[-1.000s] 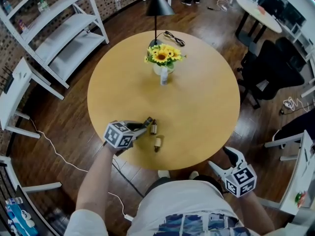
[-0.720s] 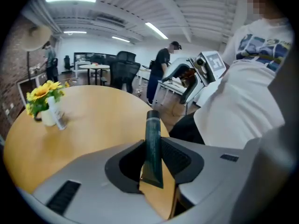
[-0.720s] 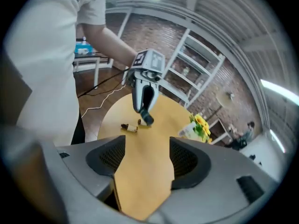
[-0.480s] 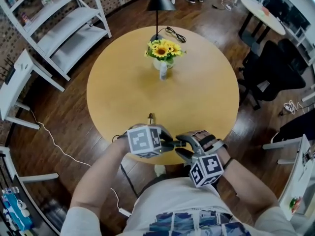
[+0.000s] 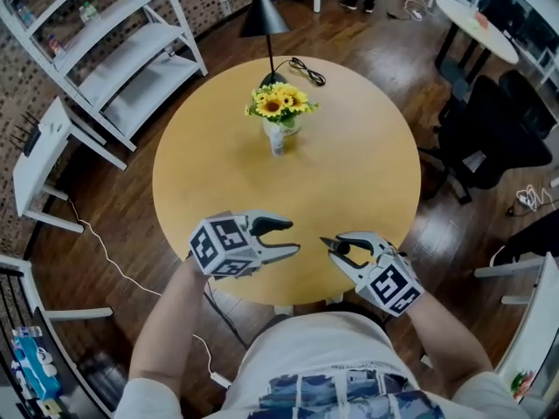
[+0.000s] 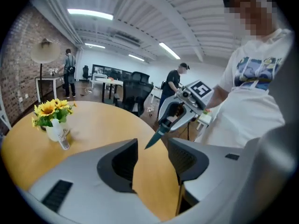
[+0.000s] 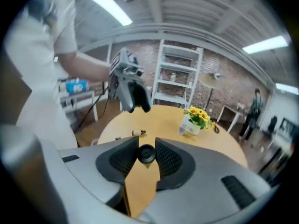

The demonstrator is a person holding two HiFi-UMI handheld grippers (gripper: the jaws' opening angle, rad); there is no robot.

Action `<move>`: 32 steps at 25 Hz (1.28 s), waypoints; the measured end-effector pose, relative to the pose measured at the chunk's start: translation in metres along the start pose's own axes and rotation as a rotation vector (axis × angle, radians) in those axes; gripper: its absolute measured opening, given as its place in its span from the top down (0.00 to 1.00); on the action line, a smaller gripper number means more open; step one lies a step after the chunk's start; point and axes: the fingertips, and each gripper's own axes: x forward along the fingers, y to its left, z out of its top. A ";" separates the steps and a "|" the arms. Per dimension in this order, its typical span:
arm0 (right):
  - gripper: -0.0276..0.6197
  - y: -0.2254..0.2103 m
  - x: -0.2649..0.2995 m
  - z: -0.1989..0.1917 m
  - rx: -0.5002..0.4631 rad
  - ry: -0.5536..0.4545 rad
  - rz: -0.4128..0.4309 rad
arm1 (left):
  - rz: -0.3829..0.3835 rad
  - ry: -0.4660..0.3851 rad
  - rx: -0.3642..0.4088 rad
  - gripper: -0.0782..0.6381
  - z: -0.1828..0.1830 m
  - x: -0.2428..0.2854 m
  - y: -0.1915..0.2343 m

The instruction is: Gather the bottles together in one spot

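Bottles, small, three in view

Item one: dark-ended bottle (image 7: 146, 154), only its round end showing, pinched between the jaws of your right gripper (image 7: 146, 145), which are pressed in tight on it above the near edge of the table (image 5: 367, 147).

Item two: brown bottle (image 7: 136, 133), lying on its side on the table near that edge (it shows in the right gripper view only, not in the head view).

Item three: clear bottle (image 5: 277, 141), upright, just beside the vase of sunflowers (image 5: 279, 112) and well apart from the other two.

Left gripper (image 6: 153, 146): jaws opening, with nothing between them but bare table.

Handling, by judgement: all three look light and rigid, with smooth walls, so expect them to slip or roll. The lying one will likely roll if you nudge it. Take each across the body just below the cap, pads square to the wall, with a modest squeeze. The held one seems gripped near one end and may pivot, so carry it level and set it down gently. Mind the vase when you reach for the clear one
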 end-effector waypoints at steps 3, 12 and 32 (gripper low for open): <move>0.76 -0.034 -0.018 -0.019 0.224 -0.112 -0.003 | 0.036 -0.038 -0.057 0.61 0.019 0.024 0.010; 0.76 -0.110 -0.057 -0.014 0.634 -0.382 0.093 | -0.178 -0.411 -0.686 0.61 0.020 0.123 0.009; 0.60 -0.112 -0.043 -0.043 0.386 -0.314 0.195 | 0.159 -0.182 -0.247 0.83 0.089 0.092 0.038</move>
